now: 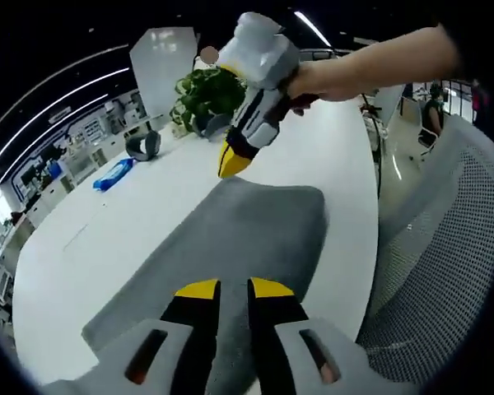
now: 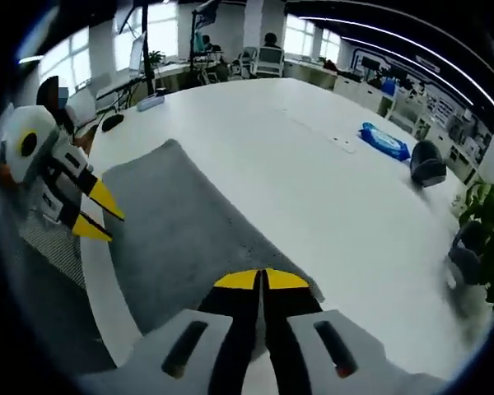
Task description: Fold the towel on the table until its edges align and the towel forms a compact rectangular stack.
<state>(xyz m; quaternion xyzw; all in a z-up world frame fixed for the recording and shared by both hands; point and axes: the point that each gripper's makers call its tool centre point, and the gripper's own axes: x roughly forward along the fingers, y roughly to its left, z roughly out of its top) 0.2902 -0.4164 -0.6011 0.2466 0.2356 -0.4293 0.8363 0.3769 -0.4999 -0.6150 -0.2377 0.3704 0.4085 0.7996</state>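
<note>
A grey towel (image 1: 230,239) lies flat on the white table (image 1: 107,247), close to the table's near edge. In the left gripper view my left gripper (image 1: 235,290) hovers over the towel's near end, jaws a little apart with nothing between them. My right gripper (image 1: 233,160), held in a person's hand (image 1: 346,76), hangs just above the towel's far edge with its yellow tips together. In the right gripper view the towel (image 2: 173,222) stretches away from my right gripper (image 2: 262,281), which is shut over a towel corner. My left gripper (image 2: 99,214) is at the left with its tips spread.
On the far part of the table are a potted plant (image 1: 206,92), a blue packet (image 1: 114,174) and a dark round object (image 1: 144,146). A grey mesh chair (image 1: 445,247) stands against the table's edge beside the towel. Desks and other chairs stand in the background.
</note>
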